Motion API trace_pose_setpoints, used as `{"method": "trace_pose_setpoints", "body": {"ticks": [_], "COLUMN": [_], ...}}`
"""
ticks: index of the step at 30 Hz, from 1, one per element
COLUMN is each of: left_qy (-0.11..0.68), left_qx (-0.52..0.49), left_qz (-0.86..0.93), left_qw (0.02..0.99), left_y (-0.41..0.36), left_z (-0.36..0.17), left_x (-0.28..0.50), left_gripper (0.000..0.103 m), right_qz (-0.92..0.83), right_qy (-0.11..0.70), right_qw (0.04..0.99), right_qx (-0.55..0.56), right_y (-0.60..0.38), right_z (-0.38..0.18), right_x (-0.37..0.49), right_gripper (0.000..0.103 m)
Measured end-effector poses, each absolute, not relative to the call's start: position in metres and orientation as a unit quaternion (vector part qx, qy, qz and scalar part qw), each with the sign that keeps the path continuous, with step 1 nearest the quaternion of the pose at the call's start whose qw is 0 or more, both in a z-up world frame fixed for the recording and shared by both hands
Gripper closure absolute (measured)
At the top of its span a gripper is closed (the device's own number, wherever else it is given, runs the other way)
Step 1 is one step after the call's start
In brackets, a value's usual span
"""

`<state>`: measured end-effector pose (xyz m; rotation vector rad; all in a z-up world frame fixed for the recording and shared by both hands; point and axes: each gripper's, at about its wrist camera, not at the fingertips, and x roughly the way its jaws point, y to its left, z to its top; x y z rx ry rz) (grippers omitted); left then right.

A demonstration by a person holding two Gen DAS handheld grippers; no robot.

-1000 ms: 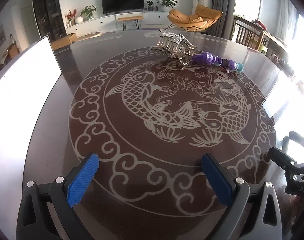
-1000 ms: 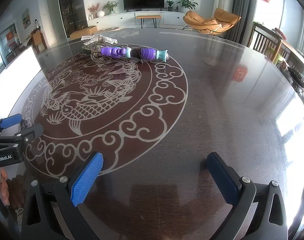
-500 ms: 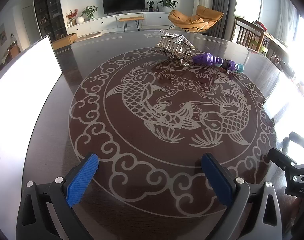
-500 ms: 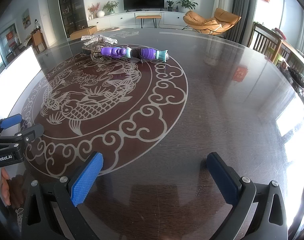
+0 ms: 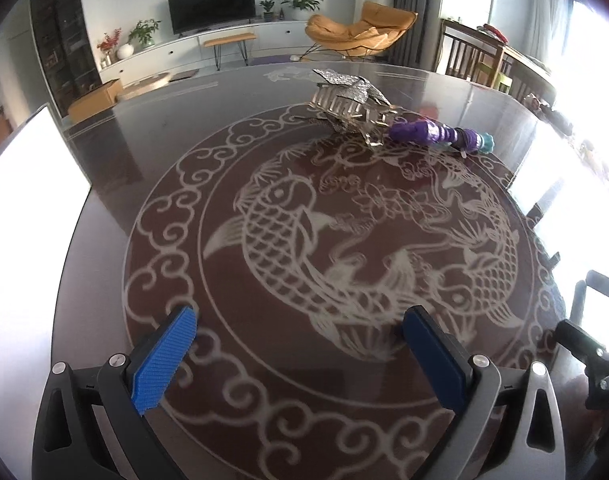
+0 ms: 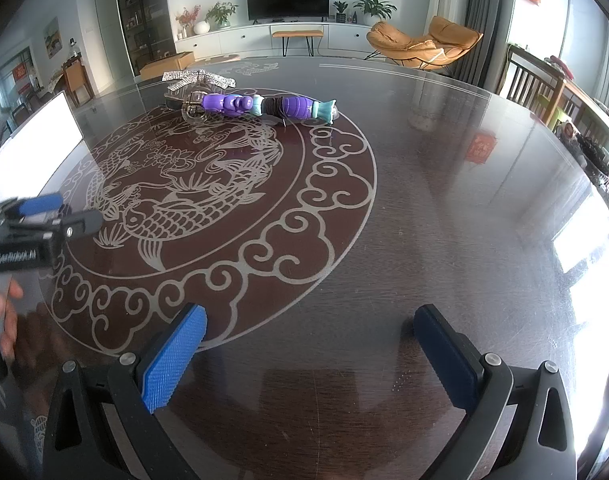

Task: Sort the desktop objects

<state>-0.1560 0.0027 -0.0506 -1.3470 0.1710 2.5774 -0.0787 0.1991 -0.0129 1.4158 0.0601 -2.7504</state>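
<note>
A purple toy (image 6: 264, 106) with teal bands lies on its side at the far edge of the fish pattern on the bench (image 6: 444, 208), one end touching a silver glittery ornament (image 5: 350, 100), so the two things to sort sit together and well apart from both tools. The left tool (image 5: 300, 344) and the right tool (image 6: 310, 340) both hover low over the near side of the bench with their blue pads spread wide and nothing between them, probably held ready to reach forward; a hand (image 6: 2, 316) shows at the right view's left edge, under the left tool
</note>
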Motion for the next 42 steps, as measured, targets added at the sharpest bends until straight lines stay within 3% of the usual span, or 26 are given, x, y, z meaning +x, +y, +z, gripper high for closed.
{"method": "trace_pose_setpoints", "body": {"ticks": [10, 13, 19, 23, 29, 34, 37, 42], "left_qy": [0.057, 0.057, 0.057, 0.057, 0.057, 0.057, 0.057, 0.057], "left_qx": [-0.457, -0.457, -0.457, -0.457, -0.457, -0.457, -0.457, -0.457], "left_qz": [0.881, 0.881, 0.881, 0.881, 0.881, 0.881, 0.881, 0.881], "left_qw": [0.108, 0.108, 0.108, 0.108, 0.108, 0.108, 0.108, 0.108], "left_y": [0.002, 0.001, 0.001, 0.001, 0.001, 0.001, 0.0, 0.001], "left_z": [-0.049, -0.049, -0.049, -0.049, -0.049, -0.049, -0.049, -0.049], "left_x": [-0.157, -0.157, -0.157, -0.157, -0.158, -0.158, -0.158, -0.158], "left_gripper": [0.0, 0.0, 0.0, 0.0, 0.0, 0.0, 0.0, 0.0], "right_qz": [-0.889, -0.884, -0.917, -0.915, -0.88, -0.867, -0.864, -0.861], "right_qy": [0.021, 0.039, -0.047, -0.062, 0.013, 0.059, 0.109, 0.119], "right_qw": [0.026, 0.067, 0.066, 0.08, 0.124, 0.179, 0.201, 0.232], "right_qx": [0.456, 0.461, 0.39, 0.391, 0.459, 0.462, 0.449, 0.436], "right_y": [0.191, 0.186, 0.192, 0.172, 0.131, 0.116, 0.106, 0.109], "right_z": [-0.014, -0.014, 0.033, 0.035, -0.003, -0.016, -0.018, -0.019], "right_x": [-0.078, -0.097, -0.172, -0.224, -0.276, -0.259, -0.231, -0.183], "right_gripper": [0.0, 0.0, 0.0, 0.0, 0.0, 0.001, 0.008, 0.016]}}
